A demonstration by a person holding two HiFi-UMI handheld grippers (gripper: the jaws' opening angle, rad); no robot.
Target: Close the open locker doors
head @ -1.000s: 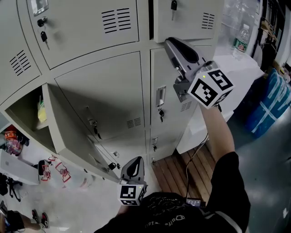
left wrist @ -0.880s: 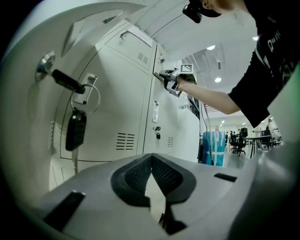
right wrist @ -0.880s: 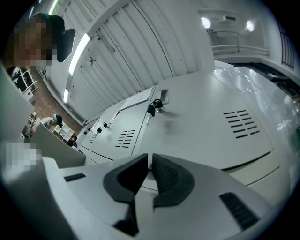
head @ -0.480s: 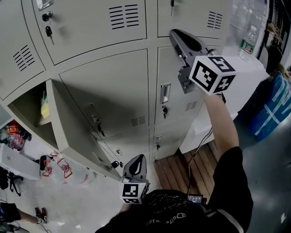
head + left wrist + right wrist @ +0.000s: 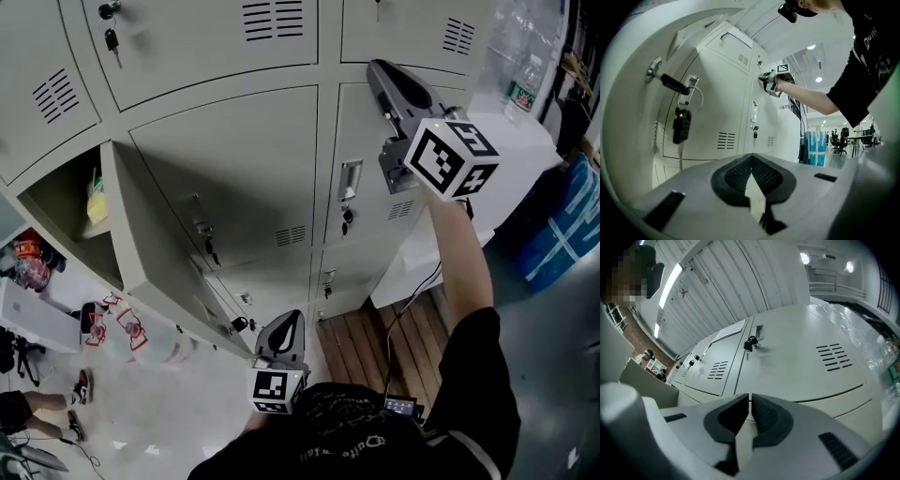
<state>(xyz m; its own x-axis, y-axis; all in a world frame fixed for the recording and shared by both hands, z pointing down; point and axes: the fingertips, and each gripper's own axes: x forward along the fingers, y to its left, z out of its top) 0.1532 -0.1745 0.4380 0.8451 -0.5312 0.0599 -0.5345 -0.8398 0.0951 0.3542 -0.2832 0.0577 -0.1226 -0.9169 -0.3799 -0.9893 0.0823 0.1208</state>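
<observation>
A bank of grey lockers fills the head view. One door [image 5: 150, 234] at the left stands swung wide open, and its compartment [image 5: 61, 211] holds a yellow item [image 5: 97, 202]. My right gripper [image 5: 377, 67] is raised with its tip at the bottom edge of the upper right door [image 5: 412, 28]. Its jaws are shut with nothing between them [image 5: 750, 397]. My left gripper [image 5: 283, 319] hangs low by the person's body, near the open door's outer edge, also shut and empty [image 5: 751, 157]. A key with a fob [image 5: 680, 126] hangs in a lock close to it.
At the right, a white table [image 5: 511, 141] with a plastic bottle [image 5: 518, 89] stands against the lockers, and a blue bin [image 5: 572, 225] is beside it. A wooden pallet [image 5: 375, 342] lies at the lockers' foot. A person's legs [image 5: 37, 412] show at the lower left.
The dark gap beside the upper right door has narrowed to a thin seam. My right gripper stays at that door, and the view has drifted slightly. The left gripper has barely moved.
</observation>
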